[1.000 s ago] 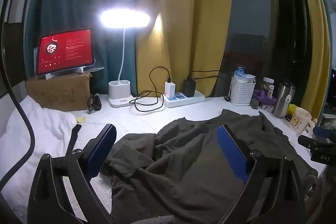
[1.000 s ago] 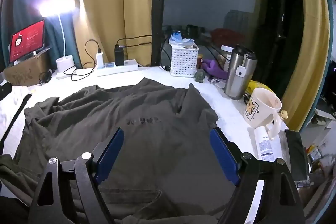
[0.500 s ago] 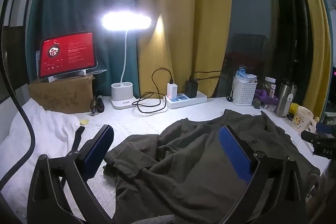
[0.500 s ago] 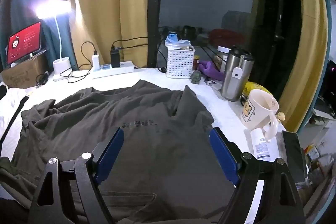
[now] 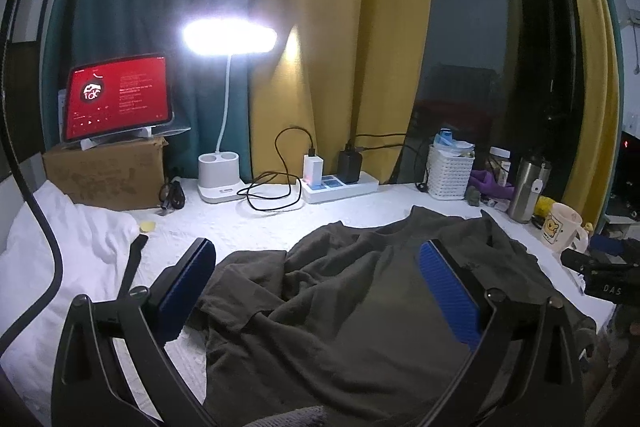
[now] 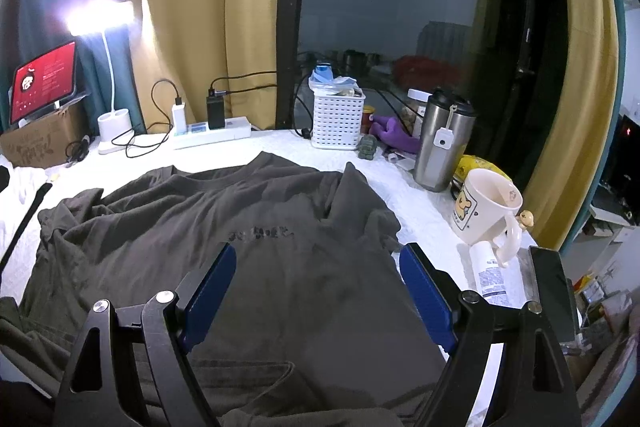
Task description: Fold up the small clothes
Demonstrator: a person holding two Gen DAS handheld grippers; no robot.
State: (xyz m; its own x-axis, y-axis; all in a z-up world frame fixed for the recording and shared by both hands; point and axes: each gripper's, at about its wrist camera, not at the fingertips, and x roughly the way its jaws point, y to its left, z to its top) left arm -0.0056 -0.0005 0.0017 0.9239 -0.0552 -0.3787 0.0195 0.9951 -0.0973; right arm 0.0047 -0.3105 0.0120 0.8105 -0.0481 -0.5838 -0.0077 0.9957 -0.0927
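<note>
A dark olive T-shirt (image 6: 248, 251) lies spread and rumpled on the white table cover, collar toward the curtains, dark lettering on its chest. In the left wrist view the same T-shirt (image 5: 352, 311) shows its wrinkled left sleeve. My left gripper (image 5: 316, 267) hovers above that sleeve side, open, nothing between its blue pads. My right gripper (image 6: 316, 267) hangs over the shirt's middle below the lettering, open and empty. A white garment (image 5: 76, 259) lies crumpled at the left.
Along the back stand a cardboard box with a red-screened tablet (image 5: 116, 95), a lit desk lamp (image 5: 230, 37), a power strip (image 5: 340, 185) with chargers and cables, and a white basket (image 6: 338, 121). At the right sit a steel tumbler (image 6: 440, 143), a bear mug (image 6: 486, 209) and a tube.
Both views have drifted slightly back from the table, so the shirt sits a little farther away. Both grippers stay open and the shirt lies unmoved.
</note>
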